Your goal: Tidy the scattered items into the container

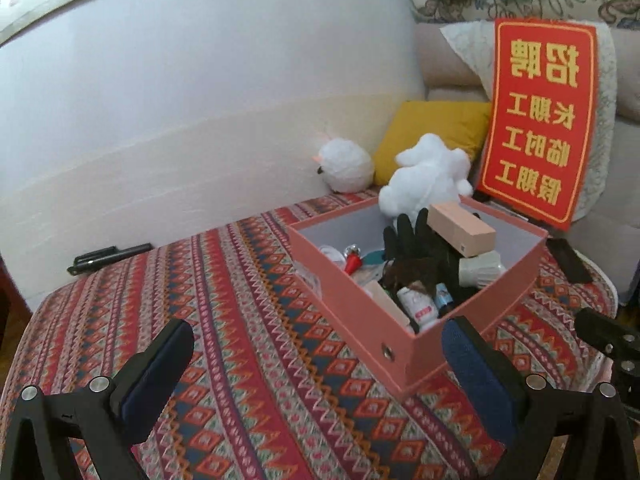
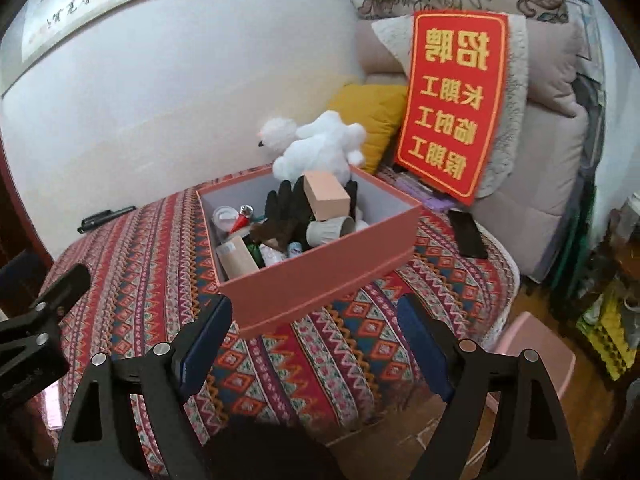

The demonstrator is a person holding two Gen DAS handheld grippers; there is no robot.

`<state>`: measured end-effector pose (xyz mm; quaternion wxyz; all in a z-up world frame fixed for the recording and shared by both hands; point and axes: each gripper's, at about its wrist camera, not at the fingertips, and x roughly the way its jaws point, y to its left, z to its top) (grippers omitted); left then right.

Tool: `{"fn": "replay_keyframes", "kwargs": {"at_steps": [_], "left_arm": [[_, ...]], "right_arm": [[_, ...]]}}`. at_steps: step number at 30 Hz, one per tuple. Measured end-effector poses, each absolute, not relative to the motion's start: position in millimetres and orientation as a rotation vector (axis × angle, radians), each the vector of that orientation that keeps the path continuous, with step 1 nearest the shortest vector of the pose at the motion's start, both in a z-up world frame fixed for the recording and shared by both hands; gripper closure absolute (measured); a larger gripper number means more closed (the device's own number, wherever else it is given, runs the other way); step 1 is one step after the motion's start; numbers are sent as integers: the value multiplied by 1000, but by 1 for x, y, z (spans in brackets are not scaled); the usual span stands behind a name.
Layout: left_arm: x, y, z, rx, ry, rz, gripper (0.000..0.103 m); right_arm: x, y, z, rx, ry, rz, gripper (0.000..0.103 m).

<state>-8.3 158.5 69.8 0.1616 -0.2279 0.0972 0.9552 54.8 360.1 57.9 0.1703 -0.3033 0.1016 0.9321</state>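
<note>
A pink cardboard box (image 1: 360, 312) (image 2: 320, 276) sits on the patterned cloth and holds a black glove (image 1: 412, 240) (image 2: 288, 204), a tan block (image 1: 460, 230) (image 2: 326, 196), a grey cup (image 1: 480, 270) (image 2: 330, 230), small bottles and several other bits. A white plush toy (image 1: 424, 178) (image 2: 320, 148) leans over its far rim. Two black pens (image 1: 108, 258) (image 2: 104, 218) lie on the cloth at the far left. My left gripper (image 1: 318, 344) hovers open and empty before the box's near corner. My right gripper (image 2: 316, 316) is open and empty at the box's front wall.
A white fluffy ball toy (image 1: 346, 166) and a yellow cushion (image 1: 432, 132) sit behind the box. A red sign (image 1: 540, 116) (image 2: 450, 104) leans on a sofa. A black flat object (image 1: 568, 260) (image 2: 468, 234) lies at the cloth's right edge. A pink stool (image 2: 536, 356) stands below right.
</note>
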Motion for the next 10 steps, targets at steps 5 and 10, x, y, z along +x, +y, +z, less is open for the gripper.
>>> {"fn": "replay_keyframes", "kwargs": {"at_steps": [5, 10], "left_arm": [[15, 149, 74, -636, 260, 2706, 1], [33, 143, 78, -581, 237, 2724, 1]], "right_arm": [[79, 350, 59, -855, 294, 2646, 15], [92, 344, 61, -851, 286, 2651, 15]]}}
